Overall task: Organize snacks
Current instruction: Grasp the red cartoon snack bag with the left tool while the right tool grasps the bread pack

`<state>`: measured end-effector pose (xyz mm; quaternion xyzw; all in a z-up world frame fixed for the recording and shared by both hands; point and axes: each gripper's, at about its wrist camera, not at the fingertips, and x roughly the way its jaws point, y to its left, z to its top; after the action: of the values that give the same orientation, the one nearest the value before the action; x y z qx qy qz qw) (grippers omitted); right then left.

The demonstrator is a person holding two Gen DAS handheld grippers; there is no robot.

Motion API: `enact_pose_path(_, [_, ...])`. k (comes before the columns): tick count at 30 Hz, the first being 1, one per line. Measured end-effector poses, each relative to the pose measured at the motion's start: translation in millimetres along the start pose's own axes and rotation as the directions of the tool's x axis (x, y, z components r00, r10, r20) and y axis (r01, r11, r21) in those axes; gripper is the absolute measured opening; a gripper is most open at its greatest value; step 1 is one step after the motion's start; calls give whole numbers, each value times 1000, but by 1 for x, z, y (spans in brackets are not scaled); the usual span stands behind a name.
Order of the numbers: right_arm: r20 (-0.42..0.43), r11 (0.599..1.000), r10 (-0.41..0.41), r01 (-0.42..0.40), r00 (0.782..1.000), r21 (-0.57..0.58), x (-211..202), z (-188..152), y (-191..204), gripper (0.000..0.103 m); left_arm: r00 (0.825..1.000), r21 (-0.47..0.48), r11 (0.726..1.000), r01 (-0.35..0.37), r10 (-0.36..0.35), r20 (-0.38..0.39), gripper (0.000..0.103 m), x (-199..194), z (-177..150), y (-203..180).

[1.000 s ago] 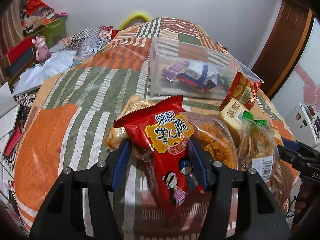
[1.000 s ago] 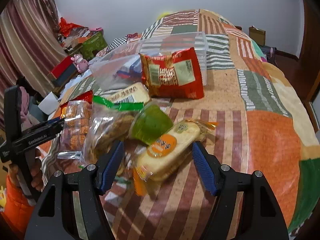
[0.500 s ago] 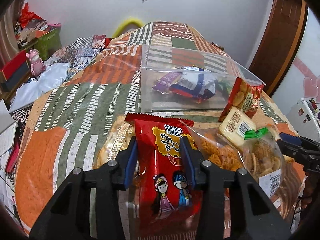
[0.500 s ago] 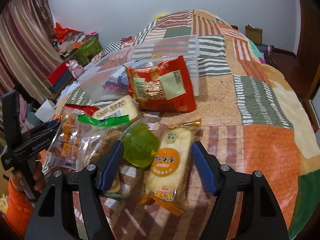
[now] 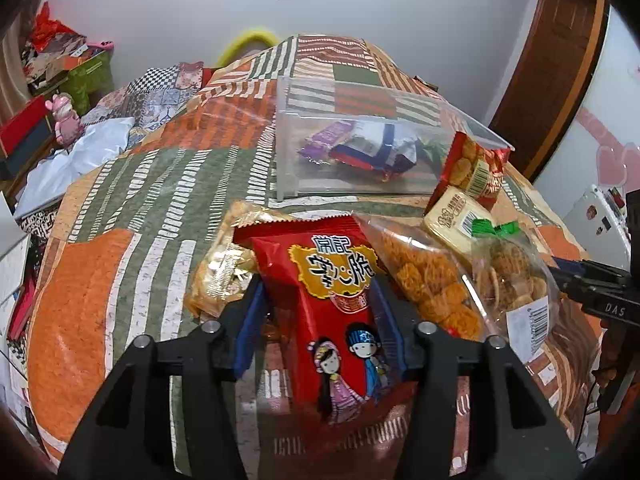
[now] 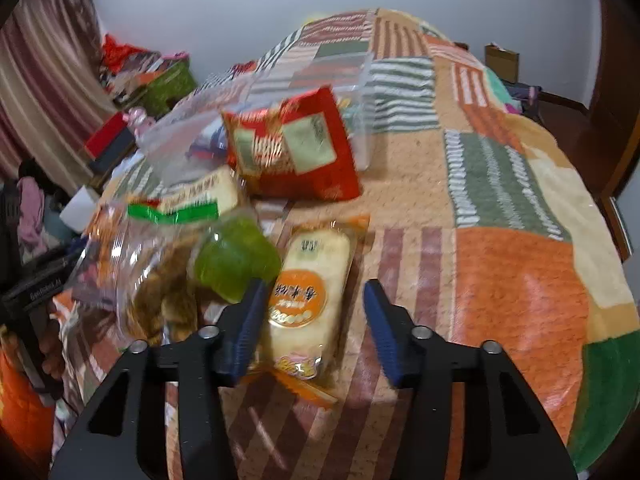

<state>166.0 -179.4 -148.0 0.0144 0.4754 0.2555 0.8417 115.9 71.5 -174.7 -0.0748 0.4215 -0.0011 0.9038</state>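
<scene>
**Left clamps the red packet, right straddles the rice cracker**

Over on the left, the left hand-held gripper (image 5: 318, 316) has its blue pads pressed against both sides of the red snack packet (image 5: 332, 280), the one with two cartoon figures on the front, and the packet stands up between them. Just behind it lie a golden crisp bag (image 5: 220, 268) and a clear bag of orange twists (image 5: 428, 280). Beyond those sits the clear plastic box (image 5: 288, 152), with a few wrapped snacks inside.

Moving right, the right hand-held gripper (image 6: 312, 316) is spread wide. Its left pad touches the rice cracker pack (image 6: 312, 292); the right pad stands clear of it. A green jelly cup (image 6: 236, 260) lies just beside that left pad, and a red biscuit bag (image 6: 292, 148) leans against the box farther back. This view is blurred.

Everything rests on a bed under a patchwork blanket (image 6: 520, 280) of orange, green and striped panels. A white wall (image 5: 360, 8) closes the room behind, with a wooden door (image 5: 560, 72) at right.

Both tools point low across the blanket toward the box.
</scene>
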Motion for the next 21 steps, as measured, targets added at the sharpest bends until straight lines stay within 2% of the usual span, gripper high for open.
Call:
enact_pose_path(3, [-9, 1000, -15, 14, 1000, -25, 5, -2, 4, 39, 1000, 17, 1000, -11, 11, 2, 58, 4, 1, -6])
enact_pose_path(5, [-3, 999, -31, 31, 1000, -38, 7, -1, 5, 32, 1000, 26, 999, -24, 24, 4, 59, 7, 2, -9])
enact_pose_path(8, [7, 998, -40, 40, 999, -38, 8, 2, 5, 32, 999, 48, 998, -38, 38, 1, 63, 10, 3, -14])
enact_pose_path(10, [17, 998, -43, 43, 999, -38, 7, 2, 4, 32, 999, 66, 997, -41, 42, -7, 71, 12, 3, -18])
enact_pose_path(12, [20, 998, -42, 42, 999, -37, 5, 1, 4, 32, 998, 92, 994, -51, 53, -15, 74, 14, 2, -23])
enact_pose_path(21, [62, 999, -41, 43, 997, -28, -9, 2, 0, 32, 993, 113, 987, -114, 117, -22, 76, 21, -1, -34])
